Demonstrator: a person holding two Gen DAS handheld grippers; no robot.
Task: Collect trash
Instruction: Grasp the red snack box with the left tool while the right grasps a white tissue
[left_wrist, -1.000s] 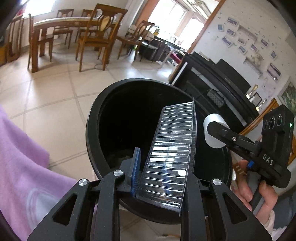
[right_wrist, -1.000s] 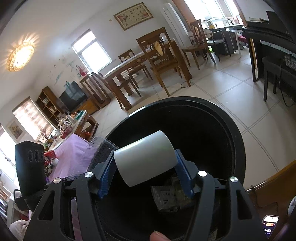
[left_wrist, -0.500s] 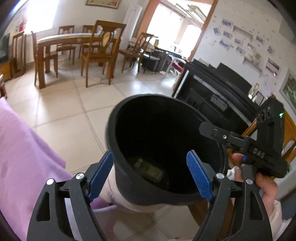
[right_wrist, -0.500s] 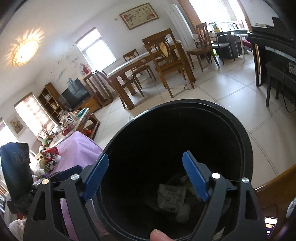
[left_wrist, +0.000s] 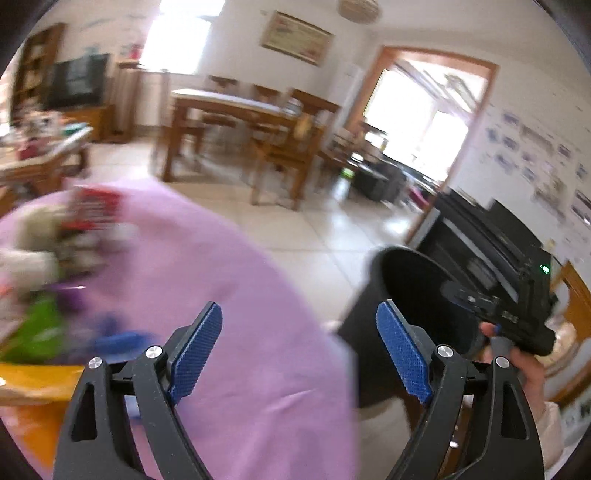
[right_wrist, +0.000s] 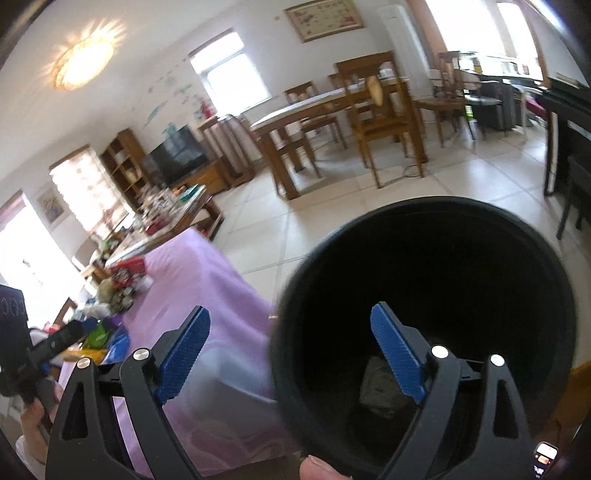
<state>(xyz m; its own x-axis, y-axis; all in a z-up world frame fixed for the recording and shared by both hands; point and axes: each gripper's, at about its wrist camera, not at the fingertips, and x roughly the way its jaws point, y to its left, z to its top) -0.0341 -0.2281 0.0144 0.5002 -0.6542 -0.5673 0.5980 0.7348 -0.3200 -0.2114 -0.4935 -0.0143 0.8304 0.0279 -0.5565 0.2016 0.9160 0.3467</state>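
The black trash bin (right_wrist: 436, 295) stands on the floor beside a table under a purple cloth (right_wrist: 199, 280). Crumpled wrappers (right_wrist: 380, 387) lie at its bottom. My right gripper (right_wrist: 291, 347) is open and empty over the bin's left rim. My left gripper (left_wrist: 299, 343) is open and empty above the purple cloth (left_wrist: 207, 280), left of the bin (left_wrist: 406, 295). Blurred litter (left_wrist: 66, 258) lies on the cloth at the far left: a red pack, pale crumpled pieces, a green bag (left_wrist: 37, 328).
The right gripper's body (left_wrist: 517, 310) hangs over the bin in the left wrist view. A dining table with chairs (right_wrist: 351, 122) stands across the tiled floor. A black piano (left_wrist: 491, 236) is behind the bin. An orange item (left_wrist: 33, 384) lies at the cloth's near left.
One second ago the left gripper held a clear plastic tray and the right a white cup over the bin. Both opened and dropped them in. The left has swung left toward the table.
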